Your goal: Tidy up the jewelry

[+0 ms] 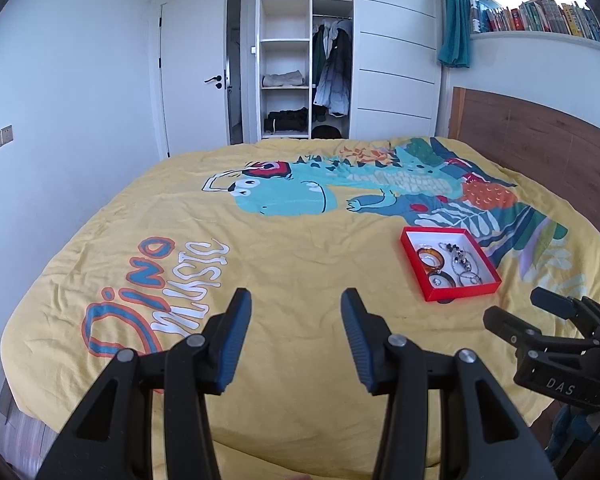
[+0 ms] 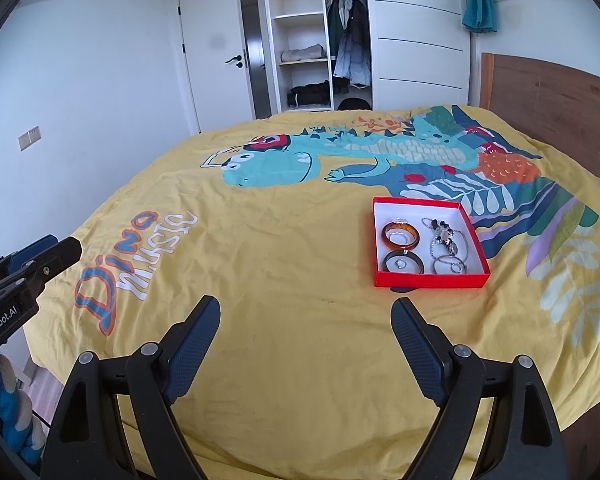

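Observation:
A shallow red box (image 2: 432, 280) with a white inside lies on the yellow bed cover; it also shows in the left wrist view (image 1: 460, 294). Inside it are an amber bangle (image 2: 401, 235), a dark bangle (image 2: 403, 264), small rings, thin silver hoops (image 2: 450, 266) and a beaded bracelet (image 2: 444, 234). My right gripper (image 2: 306, 314) is open and empty, above the cover in front and left of the box. My left gripper (image 1: 296, 306) is open and empty, further left of the box. Each gripper appears at the edge of the other's view.
The yellow dinosaur-print cover (image 2: 260, 240) spans the bed. A wooden headboard (image 2: 548, 96) stands on the right. An open wardrobe (image 2: 320, 40) and a white door (image 2: 212, 60) are beyond the far edge. The near bed edge lies below the grippers.

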